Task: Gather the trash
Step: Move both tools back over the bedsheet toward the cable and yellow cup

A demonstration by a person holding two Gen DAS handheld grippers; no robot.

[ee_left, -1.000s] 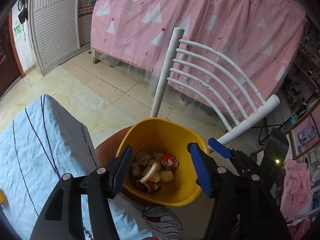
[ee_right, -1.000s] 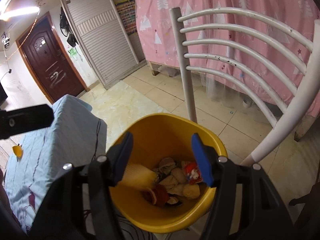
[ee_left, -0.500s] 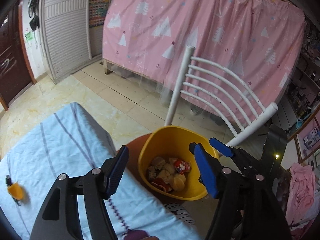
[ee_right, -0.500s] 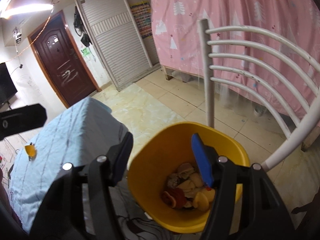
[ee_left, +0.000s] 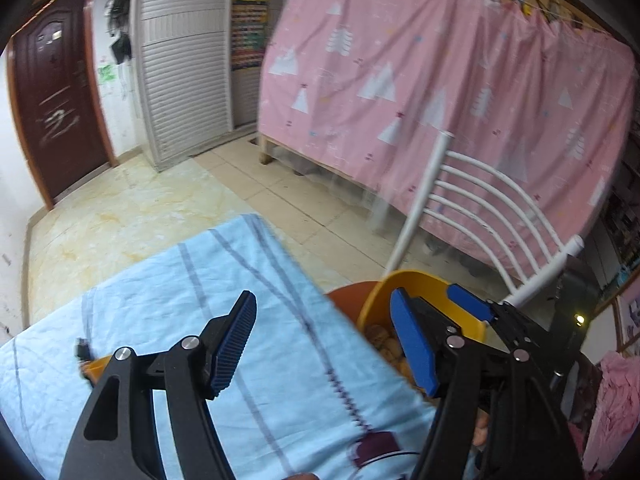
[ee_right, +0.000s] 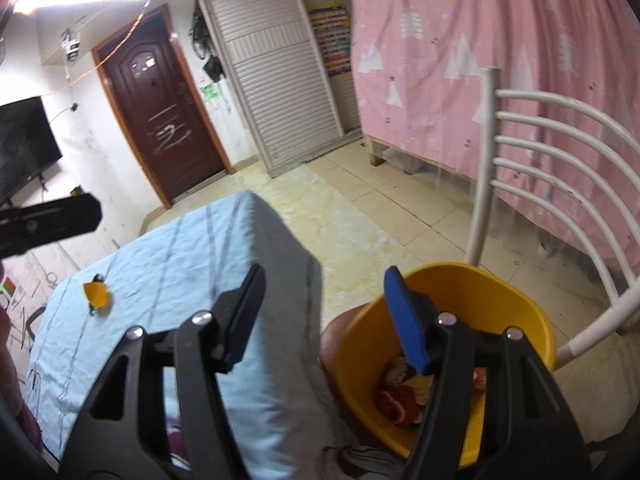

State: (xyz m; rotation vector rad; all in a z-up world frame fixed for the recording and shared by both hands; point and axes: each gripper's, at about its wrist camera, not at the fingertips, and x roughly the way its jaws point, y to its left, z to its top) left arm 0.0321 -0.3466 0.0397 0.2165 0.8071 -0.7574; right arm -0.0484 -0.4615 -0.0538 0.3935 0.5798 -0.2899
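Observation:
A yellow bin (ee_right: 472, 300) holding several scraps of trash (ee_right: 400, 396) stands on an orange-brown stool beside the table; it also shows in the left wrist view (ee_left: 424, 284). A small orange piece of trash (ee_right: 96, 294) lies on the light blue tablecloth (ee_right: 180, 280); in the left wrist view the piece (ee_left: 96, 364) sits just left of my left finger. My left gripper (ee_left: 324, 344) is open and empty above the tablecloth (ee_left: 288, 360). My right gripper (ee_right: 324, 320) is open and empty above the table's corner and the bin.
A white slatted chair (ee_right: 560, 184) stands right behind the bin, also in the left wrist view (ee_left: 480, 216). A pink curtain (ee_left: 440, 100) hangs behind it. A brown door (ee_right: 160, 112) and a tiled floor (ee_right: 360, 216) lie beyond the table.
Both grippers have swung left and back from over the bin toward the table. The orange piece has come into view on the cloth. Both stay open.

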